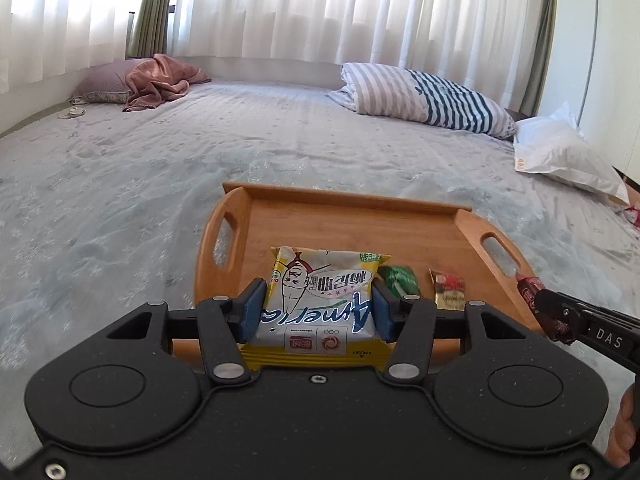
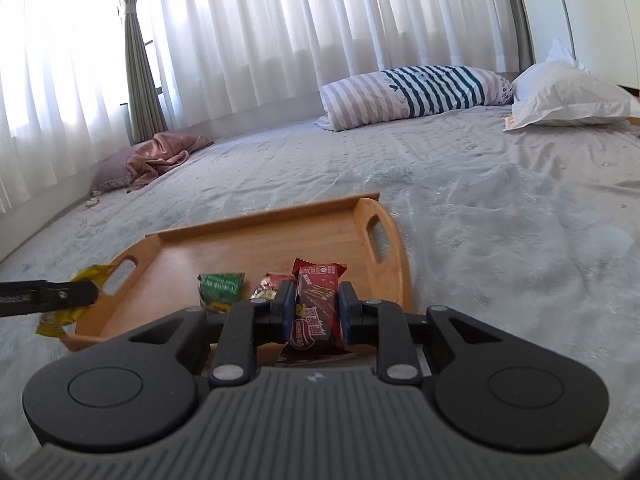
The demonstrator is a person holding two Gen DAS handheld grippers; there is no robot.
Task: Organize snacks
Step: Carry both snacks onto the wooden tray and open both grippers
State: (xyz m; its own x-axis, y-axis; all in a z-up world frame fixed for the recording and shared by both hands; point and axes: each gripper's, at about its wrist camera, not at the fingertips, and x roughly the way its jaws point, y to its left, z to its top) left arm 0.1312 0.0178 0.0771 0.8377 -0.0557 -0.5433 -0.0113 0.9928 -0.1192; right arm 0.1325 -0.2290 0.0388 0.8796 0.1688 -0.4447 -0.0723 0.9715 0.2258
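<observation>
Jaws clamped: left gripper on yellow snack bag, right gripper on red wafer pack.

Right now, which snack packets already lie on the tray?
The green packet and the small red-gold packet lie on the wooden tray; the other two are clamped in jaws.

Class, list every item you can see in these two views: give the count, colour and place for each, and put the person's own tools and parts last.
Wooden tray: one, tan, on the bed.
Green packet: one, green, lying in the tray.
Gold and red packet: one, lying in the tray beside the green one.
Yellow and white snack bag: one, gripped in the left tongs.
Red snack bar: one, gripped in the right tongs.
Striped pillow: one, blue and grey, far side of bed.
White pillow: one, far right.
Pink cloth: one, far left, on a mauve pillow.
Curtains: white, behind the bed.
Hand: part, lower right edge of the left view.
</observation>
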